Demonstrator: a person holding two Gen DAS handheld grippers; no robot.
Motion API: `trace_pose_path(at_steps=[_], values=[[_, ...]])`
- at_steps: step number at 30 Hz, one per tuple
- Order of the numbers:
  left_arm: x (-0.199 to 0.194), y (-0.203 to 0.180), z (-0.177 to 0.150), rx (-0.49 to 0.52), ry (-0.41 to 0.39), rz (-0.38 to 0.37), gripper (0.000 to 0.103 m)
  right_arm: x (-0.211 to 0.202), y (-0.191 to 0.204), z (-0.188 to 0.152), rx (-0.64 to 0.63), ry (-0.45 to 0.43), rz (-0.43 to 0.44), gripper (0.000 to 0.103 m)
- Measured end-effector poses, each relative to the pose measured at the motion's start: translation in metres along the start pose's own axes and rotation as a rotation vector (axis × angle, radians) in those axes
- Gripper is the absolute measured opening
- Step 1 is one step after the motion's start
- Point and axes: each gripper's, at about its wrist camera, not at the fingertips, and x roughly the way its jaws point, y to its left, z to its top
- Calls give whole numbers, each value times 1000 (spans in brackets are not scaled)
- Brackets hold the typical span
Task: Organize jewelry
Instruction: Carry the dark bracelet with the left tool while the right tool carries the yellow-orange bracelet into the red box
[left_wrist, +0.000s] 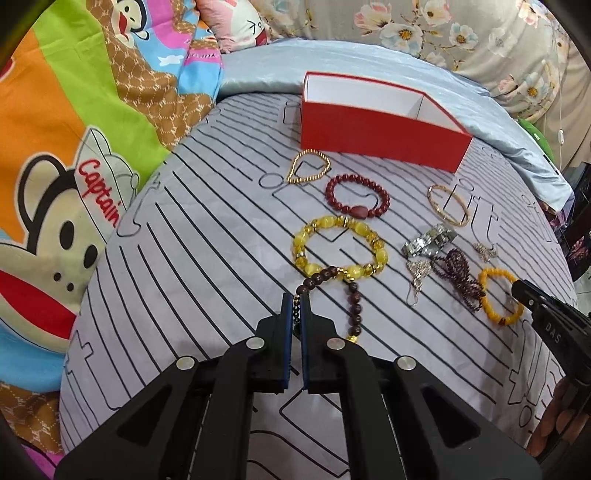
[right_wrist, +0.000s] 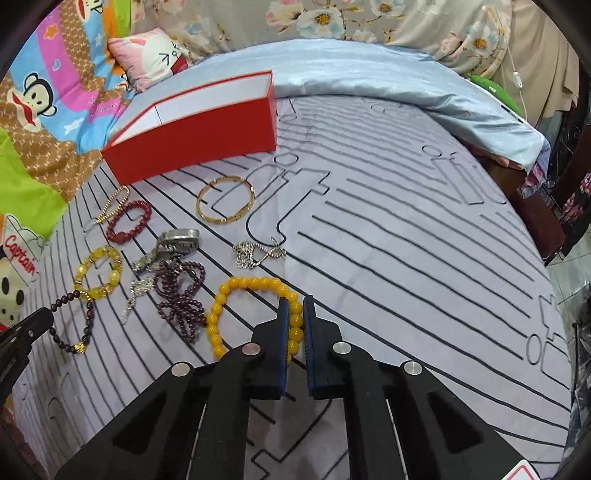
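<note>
My left gripper (left_wrist: 295, 301) is shut on a dark brown bead bracelet (left_wrist: 325, 275), which lies on the striped grey bedcover (left_wrist: 184, 258) and overlaps a yellow glassy bracelet (left_wrist: 340, 247). In the right wrist view, my right gripper (right_wrist: 295, 304) is shut on the near side of an orange bead bracelet (right_wrist: 255, 283), with the beads pressed between its blue pads. The same orange bracelet (left_wrist: 495, 275) shows in the left wrist view with the right gripper (left_wrist: 517, 286) at its edge. An open red box (left_wrist: 369, 129) with a white divided inside stands behind the jewelry.
Between the box and the grippers lie a gold bead chain (left_wrist: 308, 166), a red bead bracelet (left_wrist: 356, 197), a gold bangle (left_wrist: 448, 205), a silver watch band (left_wrist: 428, 240), a purple bead strand (left_wrist: 458, 273) and silver pieces (left_wrist: 485, 251). Cartoon bedding (left_wrist: 74, 147) borders the left.
</note>
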Motion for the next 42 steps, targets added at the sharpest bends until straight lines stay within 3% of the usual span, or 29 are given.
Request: trace_pose_path(at_steps=[14,25,30,36,42], values=[[-31,-4,37,6,-102,-12,4,-49,7,32,-23,-106,62,7],[-48,-18,128,23,-218,-56,4,-59,21,112,-51,-180,138,7],[-46,-22,174,39,-254,-65,4,-54,32,165,-53,-205,191,7],[-20,-24,221,49,-255,-68,4,-33,55,208,-104,-231,162,7],[8,-19,230,53,-231,-41,4,1,57,223,-93,-192,169,7]])
